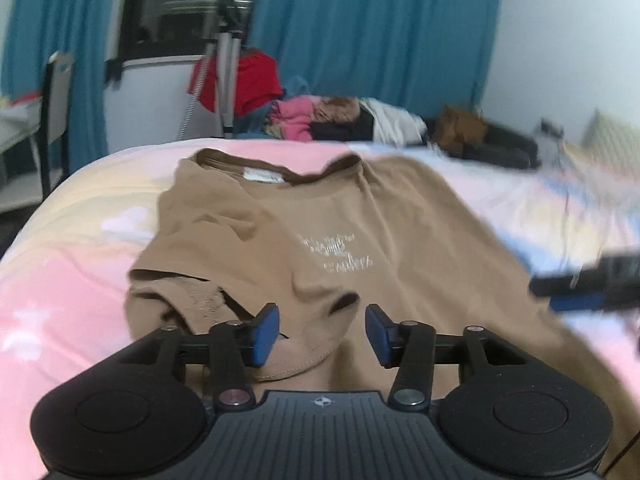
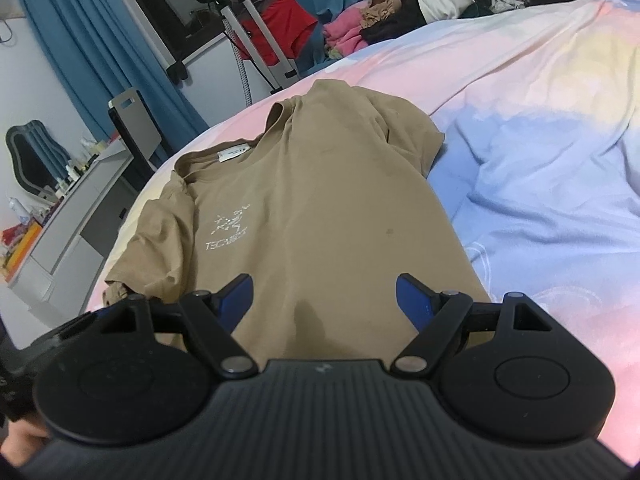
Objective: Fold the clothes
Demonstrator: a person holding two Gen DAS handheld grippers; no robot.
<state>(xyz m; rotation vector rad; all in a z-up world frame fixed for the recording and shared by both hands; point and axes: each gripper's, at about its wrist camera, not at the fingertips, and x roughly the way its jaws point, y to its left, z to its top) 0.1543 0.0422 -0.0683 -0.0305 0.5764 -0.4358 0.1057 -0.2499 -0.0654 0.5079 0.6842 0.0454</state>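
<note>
A tan T-shirt (image 2: 320, 200) lies face up on the bed (image 2: 540, 120), collar toward the far edge, hem toward the cameras. A white neck label sits inside the collar, and a pale printed logo (image 2: 228, 230) marks the chest. One sleeve (image 1: 180, 240) is rumpled and partly folded over the body; the other sleeve (image 2: 412, 136) lies bunched beside the torso. A small dark spot shows on the front panel.

The left gripper (image 1: 322, 334) hovers low over the hem near the rumpled sleeve, jaws apart, nothing between them. The right gripper (image 2: 324, 300) is positioned over the lower torso, jaws set wide apart and empty.

The pastel bedsheet extends well beyond the shirt on the side of the bunched sleeve. Past the far edge of the bed stand a tripod (image 2: 256, 40) and a pile of clothes (image 2: 380, 12) before blue curtains (image 1: 380, 32).
</note>
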